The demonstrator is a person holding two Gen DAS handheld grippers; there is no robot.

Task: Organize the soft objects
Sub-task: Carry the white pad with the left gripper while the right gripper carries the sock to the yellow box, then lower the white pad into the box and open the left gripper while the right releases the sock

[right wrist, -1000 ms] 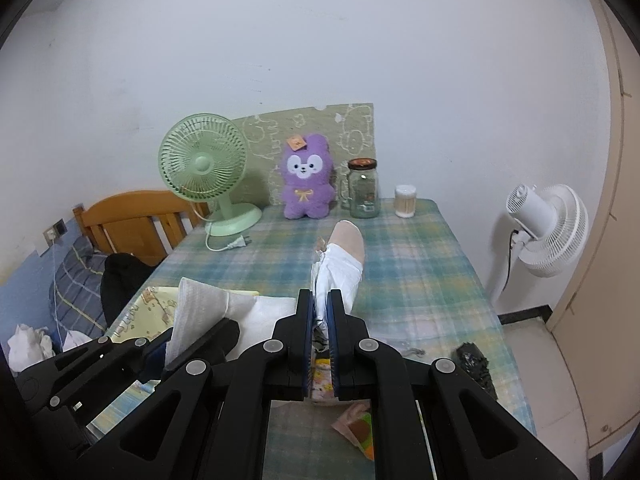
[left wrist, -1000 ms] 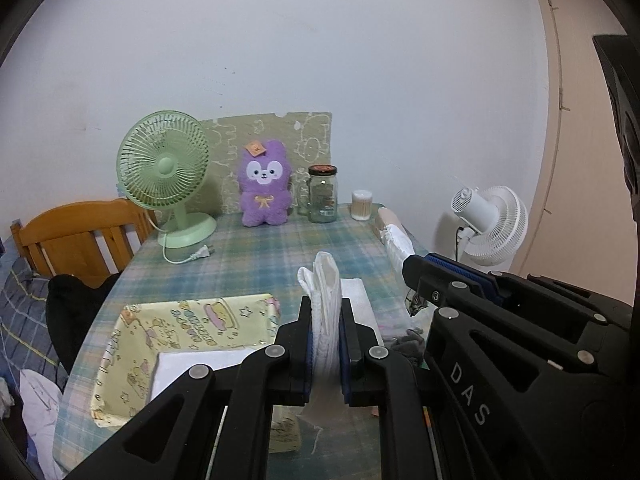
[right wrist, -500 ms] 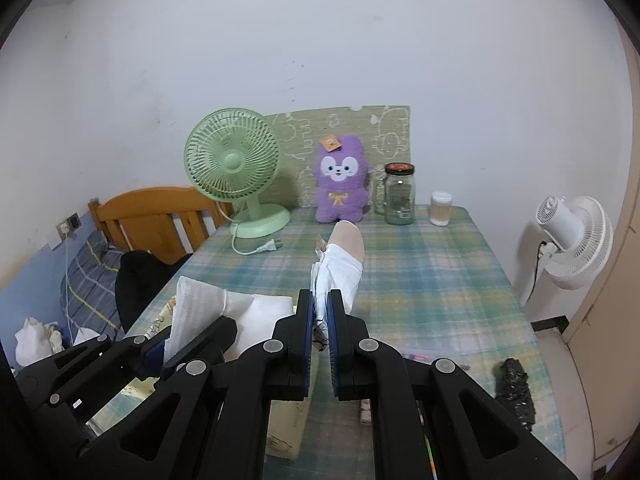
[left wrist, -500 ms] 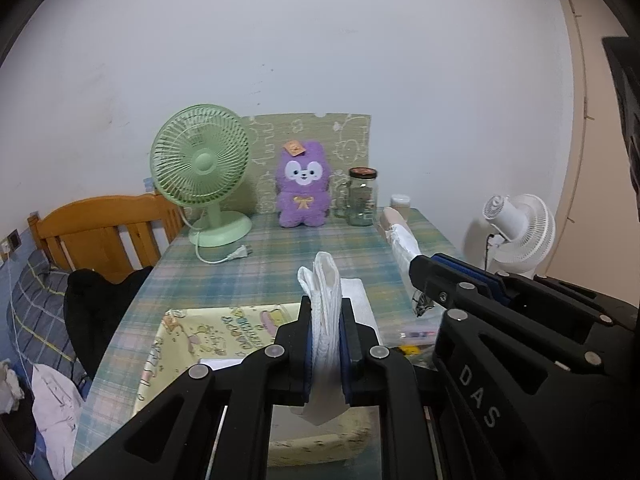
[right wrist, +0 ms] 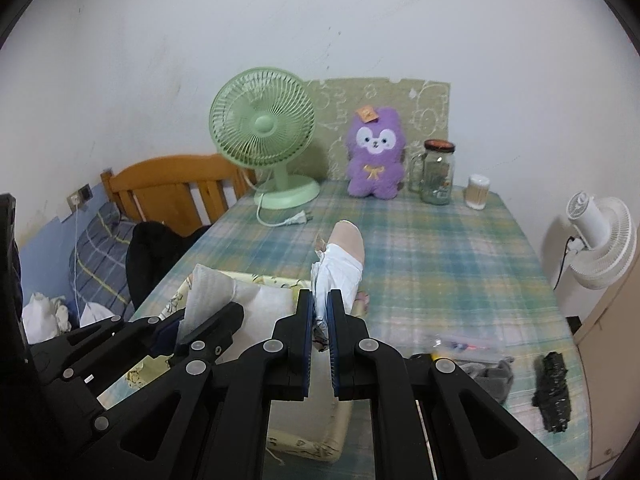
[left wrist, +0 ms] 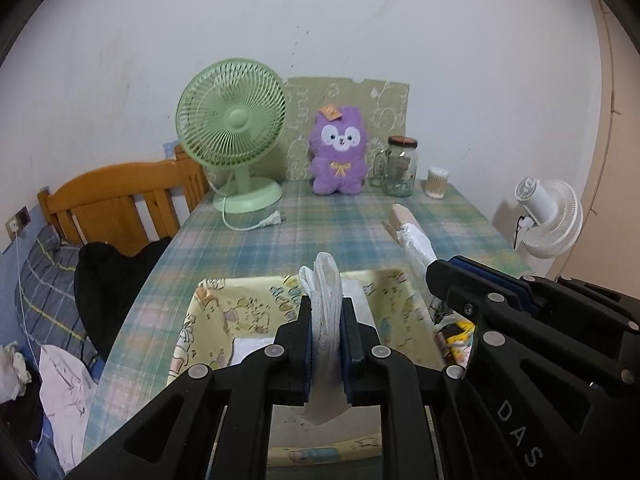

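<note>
White cloth (left wrist: 326, 320) pinched at two points above yellow storage box (left wrist: 224, 312): one fold clamped in left gripper (left wrist: 326, 344), other end clamped in right gripper (right wrist: 320, 320). Box resting on plaid desk (right wrist: 440, 264), near edge. Purple plush (left wrist: 339, 150) beyond box, by wall.

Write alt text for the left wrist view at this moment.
The left gripper is shut on a folded white cloth above a yellow cartoon-print bin on a plaid table. The right gripper, entering from the right, is shut on another white cloth. A green fan and purple plush stand at the far wall.
</note>
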